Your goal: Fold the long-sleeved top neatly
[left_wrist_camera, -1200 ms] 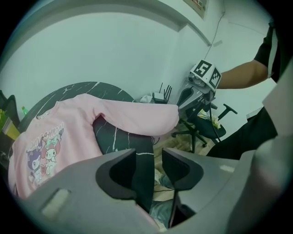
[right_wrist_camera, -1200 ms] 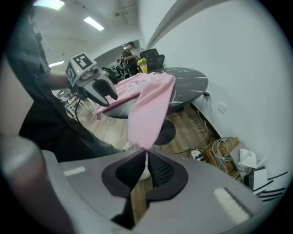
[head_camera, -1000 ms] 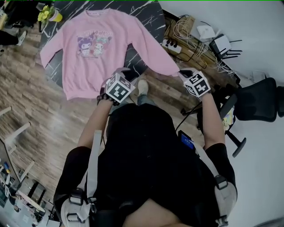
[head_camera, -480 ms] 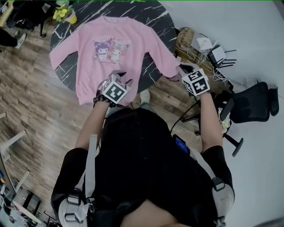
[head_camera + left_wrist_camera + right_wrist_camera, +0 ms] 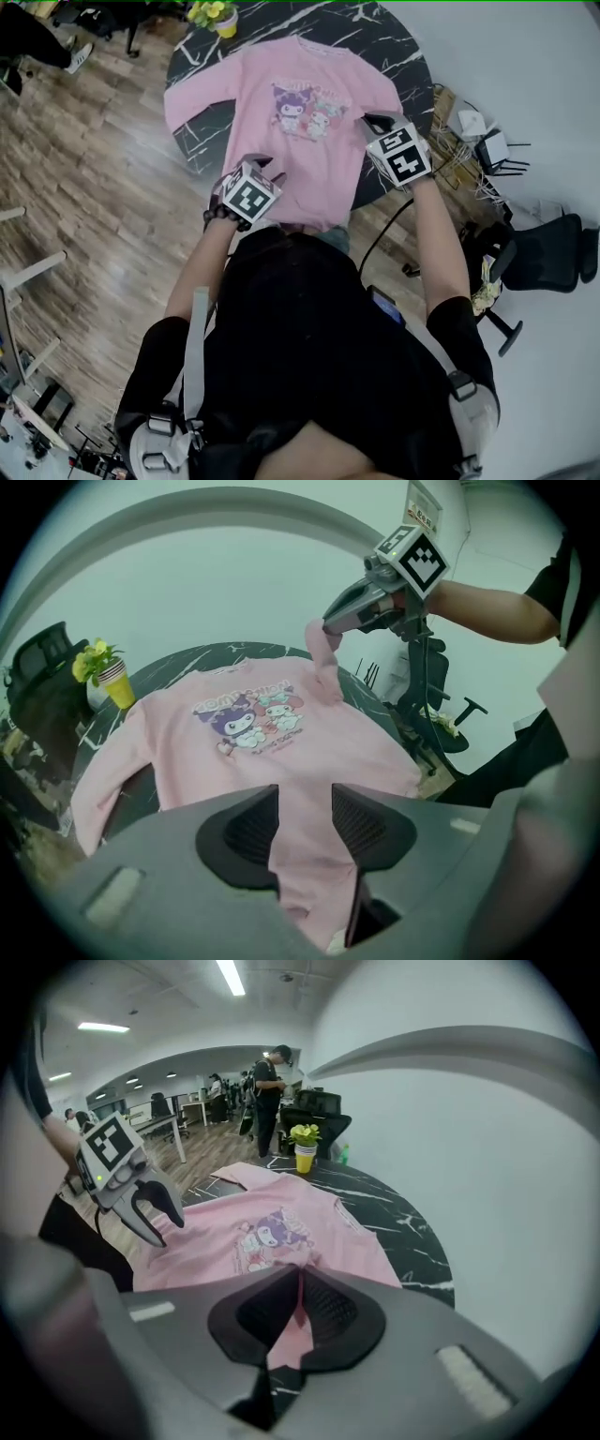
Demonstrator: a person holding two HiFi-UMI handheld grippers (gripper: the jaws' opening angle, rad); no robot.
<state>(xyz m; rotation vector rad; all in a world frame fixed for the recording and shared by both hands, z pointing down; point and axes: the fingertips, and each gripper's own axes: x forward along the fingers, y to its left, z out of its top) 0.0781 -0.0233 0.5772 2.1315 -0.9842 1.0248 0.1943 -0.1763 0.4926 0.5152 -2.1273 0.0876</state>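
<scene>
Pink top [image 5: 300, 122] lies flat, print up, on the round black table [image 5: 403, 42], hem at 6 o'clock by the near edge. Head view gives the layout, not the jaws.

Right gripper [image 5: 371, 120]: its own view shows jaws closed on the sleeve [image 5: 323, 663] cuff. Left gripper view shows that cuff lifted clear of the table.

Left gripper [image 5: 265, 166], at the hem's 7 o'clock: jaws half apart and empty, confirmed from the right gripper view.

A second ago the sleeve stretched toward 4 o'clock. Now it is drawn in to the body's 3 o'clock edge.
</scene>
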